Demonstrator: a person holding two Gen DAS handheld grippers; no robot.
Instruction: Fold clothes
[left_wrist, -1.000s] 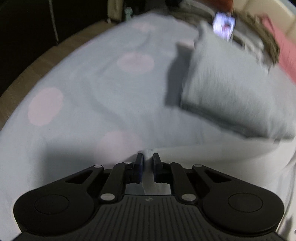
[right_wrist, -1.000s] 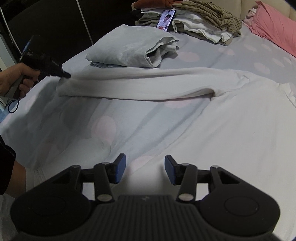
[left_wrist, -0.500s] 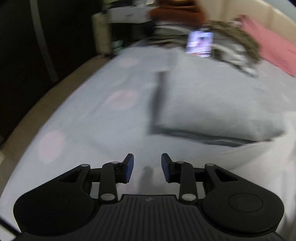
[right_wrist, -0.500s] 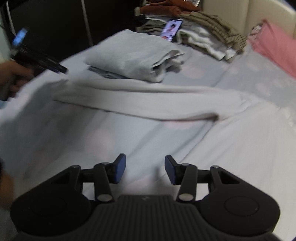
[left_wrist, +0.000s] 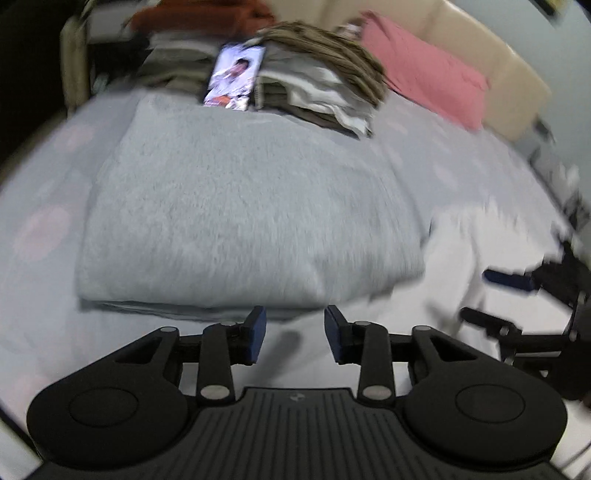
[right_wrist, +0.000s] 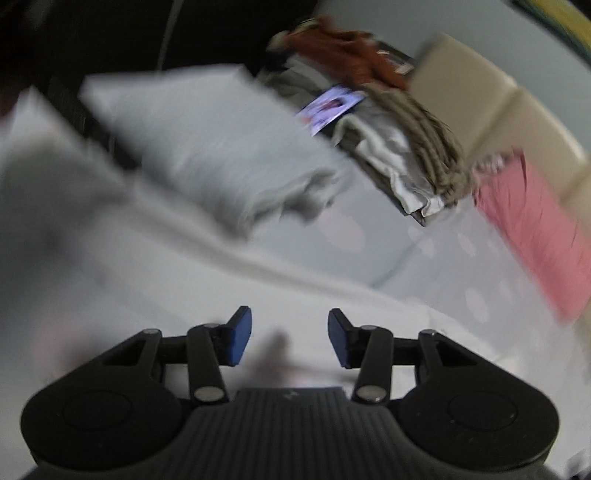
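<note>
Garment's (left_wrist: 454, 258) edge abuts folded pile (left_wrist: 243, 221).

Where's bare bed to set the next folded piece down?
Bare sheet lies left of the folded grey garment, and between it and the pink pillow. The head end is crowded: clothes pile with phone. The white garment covers the near side.
</note>
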